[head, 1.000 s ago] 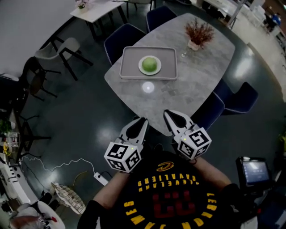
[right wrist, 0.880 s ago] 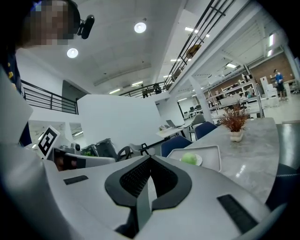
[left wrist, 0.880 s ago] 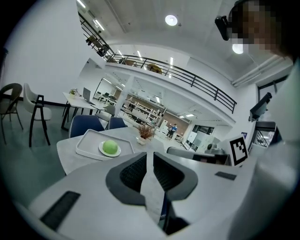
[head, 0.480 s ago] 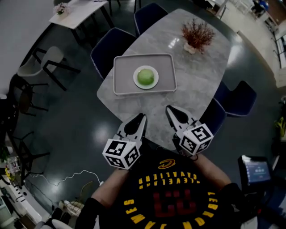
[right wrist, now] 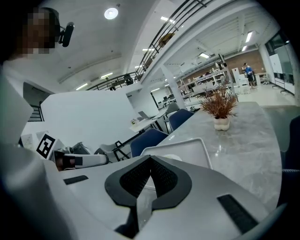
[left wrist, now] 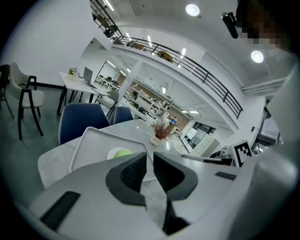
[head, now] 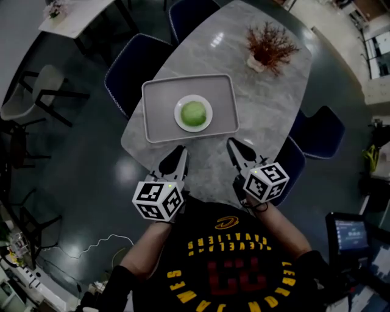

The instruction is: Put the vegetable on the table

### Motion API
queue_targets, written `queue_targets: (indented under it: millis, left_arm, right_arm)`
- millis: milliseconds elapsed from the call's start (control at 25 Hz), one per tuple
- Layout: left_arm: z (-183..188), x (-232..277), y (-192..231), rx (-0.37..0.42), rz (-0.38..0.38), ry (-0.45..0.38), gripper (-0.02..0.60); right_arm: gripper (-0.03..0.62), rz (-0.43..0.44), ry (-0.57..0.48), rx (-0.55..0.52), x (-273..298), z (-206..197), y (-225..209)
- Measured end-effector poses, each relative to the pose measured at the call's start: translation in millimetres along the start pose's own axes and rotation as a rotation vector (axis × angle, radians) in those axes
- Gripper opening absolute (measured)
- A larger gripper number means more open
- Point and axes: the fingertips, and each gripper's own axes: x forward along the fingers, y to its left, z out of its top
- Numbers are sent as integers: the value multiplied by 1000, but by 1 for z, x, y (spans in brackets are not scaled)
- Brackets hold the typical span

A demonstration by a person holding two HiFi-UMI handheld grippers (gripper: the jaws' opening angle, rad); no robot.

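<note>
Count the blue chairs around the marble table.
4. One blue chair at the table's far end, one left of the tray, two on the right side. More may be hidden beneath the person.

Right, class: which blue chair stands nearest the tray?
The blue chair at the table's left side in the head view, right beside the tray; the others stand at the far end and along the right side.
</note>
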Motion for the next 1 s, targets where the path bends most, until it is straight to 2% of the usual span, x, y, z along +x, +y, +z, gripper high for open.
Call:
queue_targets:
  millis: [200,320,480,520,560,600,640,1000]
  left_arm:
    - [-12,43,51,-92,39,133,48]
    - [-8,51,73,-92,79,155,48]
    - [-7,68,106,-107,127,177,48]
    - [-9,74,114,-111,132,190,48]
    - [-11,80,121,-112,136,205,61]
    - [-14,85,127,-113,139,220,92]
    - [-16,90,133,-115,139,234,95]
    - [-44,131,155,-137,88,389,94]
  right_arm:
    - [5,-12,57,50,37,-18,-27]
    - [6,-39,100,56,48,-27,-31]
    - [6,-119,111,77,64,-31,-52]
    - [15,-140,114,80,69,-31,-58]
    - [54,-157,119,82,73,-32,-64]
    - [57,-169,129,82,78,-34,-68]
    - [57,-174,141,83,83,-36,-72]
    - [57,-219,286,124,133,-71,-101]
